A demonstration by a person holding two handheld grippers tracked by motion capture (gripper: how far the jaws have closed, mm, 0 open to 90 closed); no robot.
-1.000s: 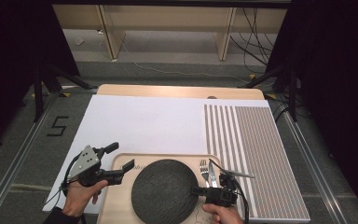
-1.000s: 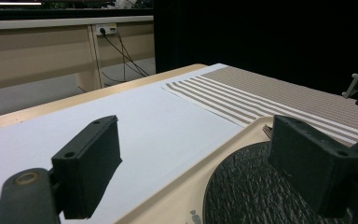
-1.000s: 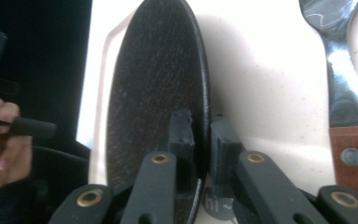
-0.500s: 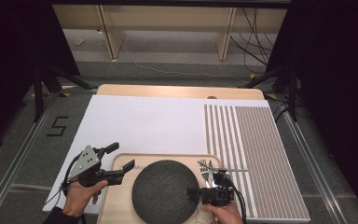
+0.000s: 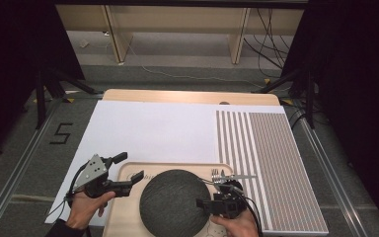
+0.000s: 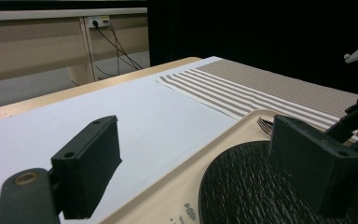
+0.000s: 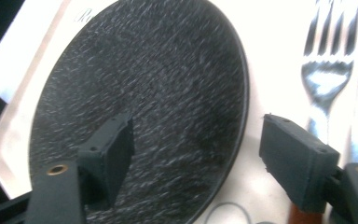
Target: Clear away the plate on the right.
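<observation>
two grippers sit low in the high view, one at each side of a dark round plate [image 5: 173,201] that lies on a pale wooden tray [image 5: 123,174] at the bottom centre of the frame. the left gripper [image 5: 124,171], held in the person's left hand [image 5: 85,208] at the lower left, points toward the right of the frame with its jaws spread apart and nothing between them; one jaw hangs over the tray's left rim, the other over the white sheet [image 5: 153,131] just above it. in the left gripper view the plate's rough black face [image 6: 251,186] fills the lower right, with the tray rim [image 6: 168,186] and white sheet [image 6: 121,112] running up to the striped mat [image 6: 270,88] at the upper right.

the right gripper [image 5: 201,202], held in the right hand [image 5: 237,228] at the bottom right of centre, meets the plate's right edge. in the right gripper view its jaws stand wide and released, the left-hand one over the plate's face [image 7: 154,93], the other beyond the rim, so the edge lies between them without being squeezed. a fork [image 7: 328,70] lies at the upper right of that view, just beside the plate; in the high view the fork [image 5: 216,174] rests on the tray's upper right, near the striped mat [image 5: 271,163].
</observation>
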